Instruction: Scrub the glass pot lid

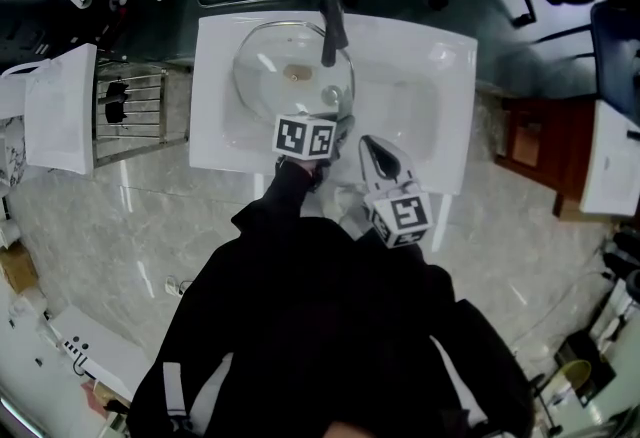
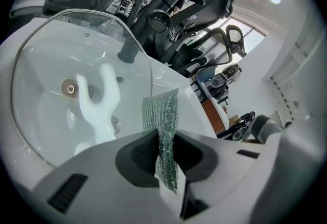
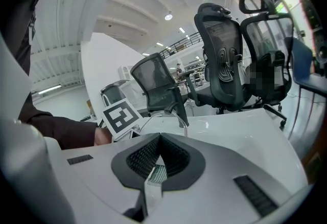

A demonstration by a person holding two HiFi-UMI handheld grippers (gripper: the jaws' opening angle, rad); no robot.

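Left fingers (image 2: 137, 157) clamp scrub pad (image 2: 162, 115).

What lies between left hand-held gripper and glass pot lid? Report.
A green scouring cloth, clamped in the left hand-held gripper, reaching toward the glass pot lid; left gripper view.

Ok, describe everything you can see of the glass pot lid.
The glass pot lid is round and clear, with a thin metal rim and a small brassy centre fitting. It sits in the white sink under the dark tap. The left gripper holds a green scrub cloth by its near edge; contact is unclear.
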